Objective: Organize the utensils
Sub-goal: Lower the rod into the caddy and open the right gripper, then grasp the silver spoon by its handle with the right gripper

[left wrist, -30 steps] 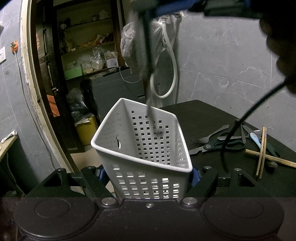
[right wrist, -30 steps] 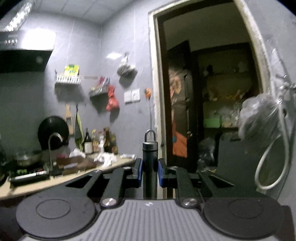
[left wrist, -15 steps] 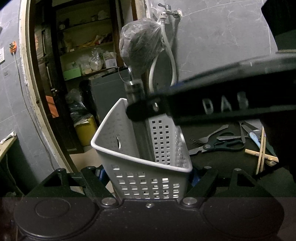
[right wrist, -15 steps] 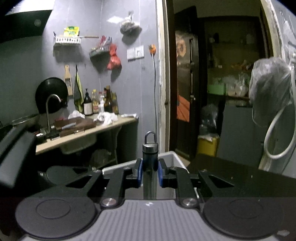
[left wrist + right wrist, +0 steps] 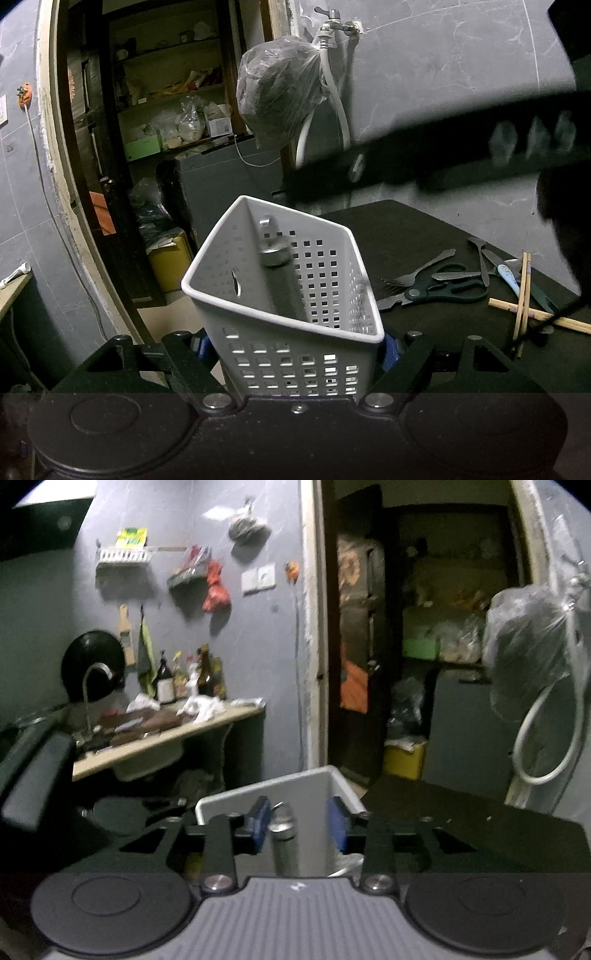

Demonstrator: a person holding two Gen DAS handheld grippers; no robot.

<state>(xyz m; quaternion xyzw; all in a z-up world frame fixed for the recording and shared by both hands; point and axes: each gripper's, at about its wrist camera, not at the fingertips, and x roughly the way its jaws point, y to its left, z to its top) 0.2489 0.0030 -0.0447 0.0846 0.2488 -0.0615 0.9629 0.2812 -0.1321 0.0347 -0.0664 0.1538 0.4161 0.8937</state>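
The left tongs (image 5: 295,343) clamp the white basket (image 5: 280,314) at the worktop (image 5: 424,229) edge. The right tongs (image 5: 298,825), just opened, stand apart around a metal-handled utensil (image 5: 283,834) now inside the basket.

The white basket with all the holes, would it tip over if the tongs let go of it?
Probably. The white basket is tall and narrow, already tilted in the left tongs, and looks like thin, light plastic. The metal tool leaning against one wall could pull it that way. Its smooth sides may also slip.
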